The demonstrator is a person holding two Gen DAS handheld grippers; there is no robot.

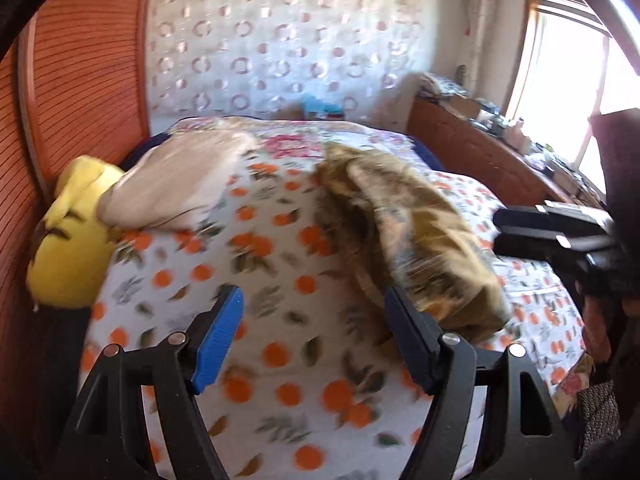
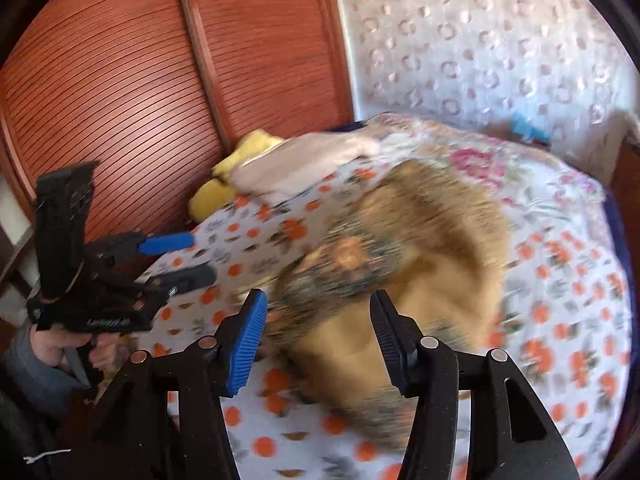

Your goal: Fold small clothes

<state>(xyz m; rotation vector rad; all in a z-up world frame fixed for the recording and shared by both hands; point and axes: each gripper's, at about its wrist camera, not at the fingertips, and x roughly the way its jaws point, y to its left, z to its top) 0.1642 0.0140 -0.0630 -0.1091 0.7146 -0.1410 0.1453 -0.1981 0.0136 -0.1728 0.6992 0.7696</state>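
A rumpled, soft mustard-brown patterned garment (image 1: 404,236) lies on the orange-print bedsheet (image 1: 280,280), long axis running near-right to far-left. Both the left gripper (image 1: 312,340) and right gripper (image 2: 318,344) have their fingers apart, holding nothing.

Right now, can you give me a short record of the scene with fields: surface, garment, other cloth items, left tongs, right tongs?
surface: bed with orange-print sheet
garment: mustard-brown patterned garment, crumpled on the sheet, blurred
other cloth items: beige cloth beside yellow pillow, near the wooden slatted panel
left tongs: open, empty, garment beside one finger
right tongs: open, garment beyond the fingers, not gripped
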